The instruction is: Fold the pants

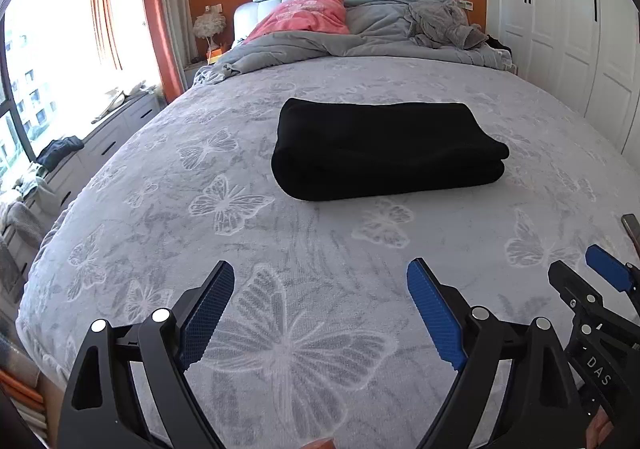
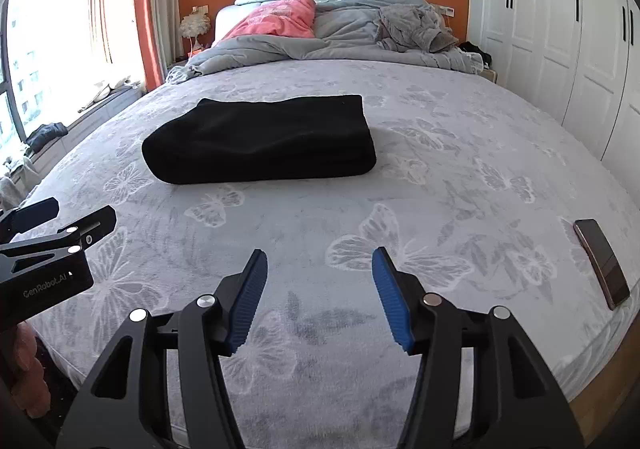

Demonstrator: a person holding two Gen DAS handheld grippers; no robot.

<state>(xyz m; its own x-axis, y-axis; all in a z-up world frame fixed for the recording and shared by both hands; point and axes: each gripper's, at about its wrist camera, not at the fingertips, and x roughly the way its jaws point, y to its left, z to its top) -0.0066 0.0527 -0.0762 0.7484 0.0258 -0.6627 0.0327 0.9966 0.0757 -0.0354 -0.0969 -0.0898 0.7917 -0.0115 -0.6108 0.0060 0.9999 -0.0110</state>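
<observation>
The black pants lie folded into a thick rectangular bundle in the middle of the bed; the right wrist view shows the pants left of centre. My left gripper hovers over the near part of the bed, well short of the bundle, open with nothing between its blue pads. My right gripper is also open and empty, close to the near edge. In the left wrist view the right gripper appears at the right edge. The left gripper shows at the left edge of the right wrist view.
The bed has a grey butterfly-patterned cover. A phone lies near its right edge. A rumpled grey duvet and a pink pillow sit at the head. White wardrobes stand to the right, a window bench to the left.
</observation>
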